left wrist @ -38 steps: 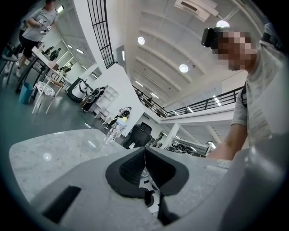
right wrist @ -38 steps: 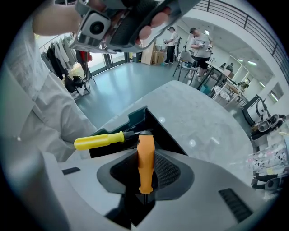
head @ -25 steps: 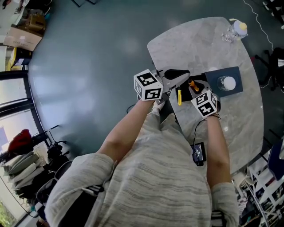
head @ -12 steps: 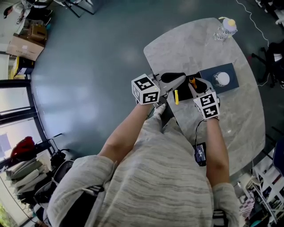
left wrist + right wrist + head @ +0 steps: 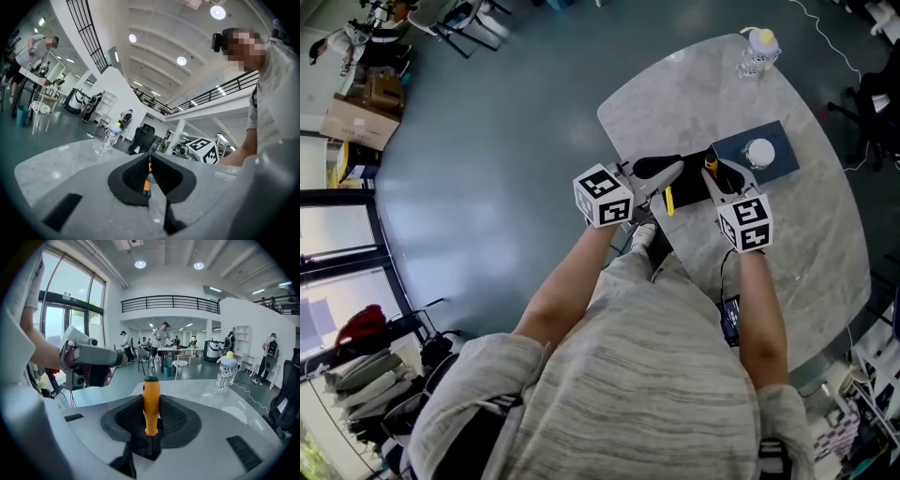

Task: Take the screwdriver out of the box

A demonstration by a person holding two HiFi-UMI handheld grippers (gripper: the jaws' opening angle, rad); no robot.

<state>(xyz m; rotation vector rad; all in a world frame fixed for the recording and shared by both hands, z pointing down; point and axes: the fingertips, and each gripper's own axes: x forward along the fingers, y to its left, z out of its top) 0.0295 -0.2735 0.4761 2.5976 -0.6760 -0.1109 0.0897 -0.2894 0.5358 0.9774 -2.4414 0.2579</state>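
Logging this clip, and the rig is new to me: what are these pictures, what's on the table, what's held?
No robot: a person holds a hand-held gripper in each hand. The head view looks down from the person's head; the other two cameras ride on the grippers, looking along their jaws. The left hand-held gripper is shut; whether it pinches anything I cannot tell. The right hand-held gripper is shut on an orange-handled screwdriver, handle up. On the grey table stand a clear bottle, a dark blue square with a white round thing, and a black box between the grippers.
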